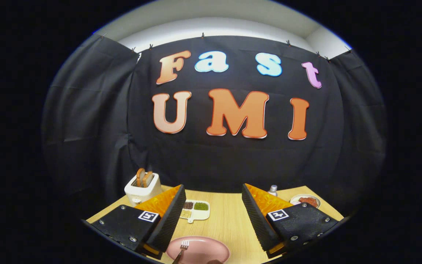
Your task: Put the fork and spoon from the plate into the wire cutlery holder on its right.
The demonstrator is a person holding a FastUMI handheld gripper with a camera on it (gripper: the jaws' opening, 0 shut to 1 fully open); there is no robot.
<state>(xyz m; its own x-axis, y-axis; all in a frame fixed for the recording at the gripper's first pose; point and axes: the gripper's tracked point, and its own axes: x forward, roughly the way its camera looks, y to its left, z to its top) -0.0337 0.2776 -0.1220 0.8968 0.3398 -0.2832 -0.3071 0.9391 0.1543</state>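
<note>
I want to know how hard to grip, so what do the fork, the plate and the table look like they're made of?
Fork: probably metal, going by its silvery shiny tines; the handle is too dark to judge.
Plate: pink, smooth and slightly glossy, ceramic or melamine, hard to say which.
Table: pale wood or wood-look laminate, matte, with faint grain.
The gripper is open above the plate, holding nothing.

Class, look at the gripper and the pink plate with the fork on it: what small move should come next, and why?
Probably tip the gripper down toward the fork. Its fingers stand open with nothing between them, aimed above the table, while the fork lies on the pink plate low between them, nearer the left finger. Lowering would bring the fork between the fingers for a grasp.
</note>
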